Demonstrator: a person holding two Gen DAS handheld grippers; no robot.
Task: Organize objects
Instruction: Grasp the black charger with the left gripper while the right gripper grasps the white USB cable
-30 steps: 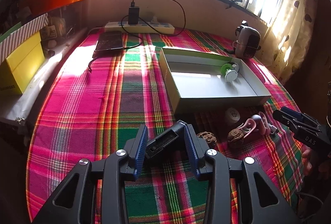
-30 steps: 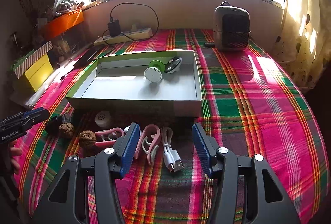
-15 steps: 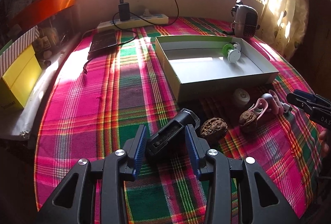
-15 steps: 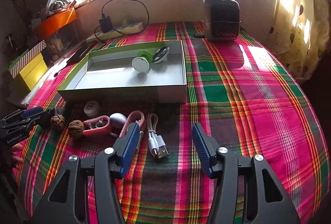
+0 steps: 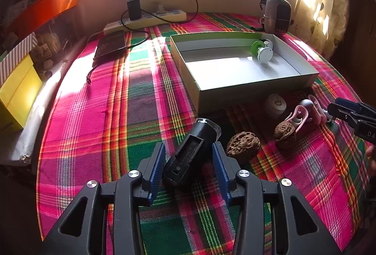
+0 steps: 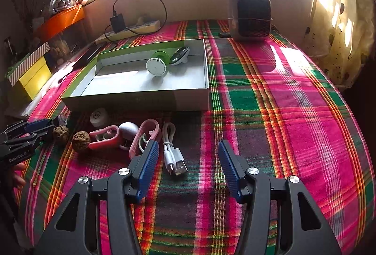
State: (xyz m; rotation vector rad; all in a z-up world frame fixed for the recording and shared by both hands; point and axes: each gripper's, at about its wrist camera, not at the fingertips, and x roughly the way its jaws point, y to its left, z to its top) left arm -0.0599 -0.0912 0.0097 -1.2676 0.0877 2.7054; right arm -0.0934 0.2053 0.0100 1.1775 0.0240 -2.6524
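Observation:
A black torch-like cylinder [image 5: 191,151] with a clear front end lies on the plaid cloth between the blue pads of my left gripper [image 5: 188,149]. The jaws are opening and the pads stand just off its sides. Two walnuts [image 5: 243,148] [image 5: 284,133], a white cap [image 5: 275,104] and pink clips [image 5: 298,116] lie to its right, before the open grey box [image 5: 246,90]. A green-and-white spool [image 5: 263,52] sits in the box. My right gripper [image 6: 188,145] hovers open over the cloth, with a white USB cable [image 6: 174,156] by its left finger.
A small heater [image 6: 249,15] stands at the back right. A power strip [image 6: 134,26] with a black charger lies under the window. A yellow box [image 6: 33,76] and an orange box [image 5: 44,8] sit off the table's left edge. A dark tablet [image 5: 110,44] lies at the back left.
The left jaws have widened and let go of the black cylinder, which now rests flat on the cloth. The right gripper has drawn back slightly from the cable and clips.

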